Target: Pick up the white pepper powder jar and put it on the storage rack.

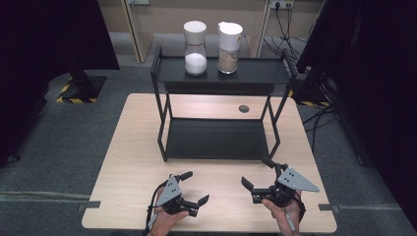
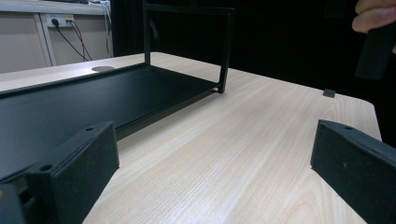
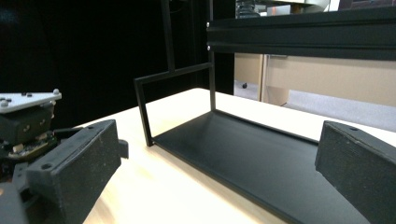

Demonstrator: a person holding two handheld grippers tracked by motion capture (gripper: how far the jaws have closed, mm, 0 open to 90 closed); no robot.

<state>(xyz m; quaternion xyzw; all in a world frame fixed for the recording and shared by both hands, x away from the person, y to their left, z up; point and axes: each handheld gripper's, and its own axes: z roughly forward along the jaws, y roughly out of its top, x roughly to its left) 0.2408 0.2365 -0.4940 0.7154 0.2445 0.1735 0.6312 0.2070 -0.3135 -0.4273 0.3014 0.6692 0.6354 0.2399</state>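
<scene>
The black two-tier metal shelf rack (image 1: 219, 113) stands at the centre of the high view, on the far half of the light wood-grain counter (image 1: 133, 147). Its lower shelf rests on the counter surface; its upper shelf sits on four thin black posts.

Two containers stand side by side on the upper shelf, near the top centre of the frame. The clear glass jar with a white lid and white granular contents (image 1: 195, 47) is on the left. The clear glass jar with a white spouted lid and tan contents (image 1: 229, 47) is just to its right. Both are upright and apart from each other.

A small dark round grommet (image 1: 244, 108) is set into the counter behind the rack.

The left tool (image 1: 191, 187) is at the lower centre-left of the high view, held in a hand (image 1: 162, 221) that enters from the bottom edge. Its jaws are spread wide and hold nothing. In the left gripper view, the left tool (image 2: 210, 158) shows bare counter between its two black pads, with the rack's lower shelf at the left of the frame.

The right tool (image 1: 258, 172) is at the lower centre-right, held in the other hand (image 1: 282, 211). Its jaws are also spread wide and hold nothing. In the right gripper view, the right tool (image 3: 215, 163) faces the rack's lower shelf, with the left tool visible at the left edge.

Both tools sit near the front of the rack, apart from it and from each other.
</scene>
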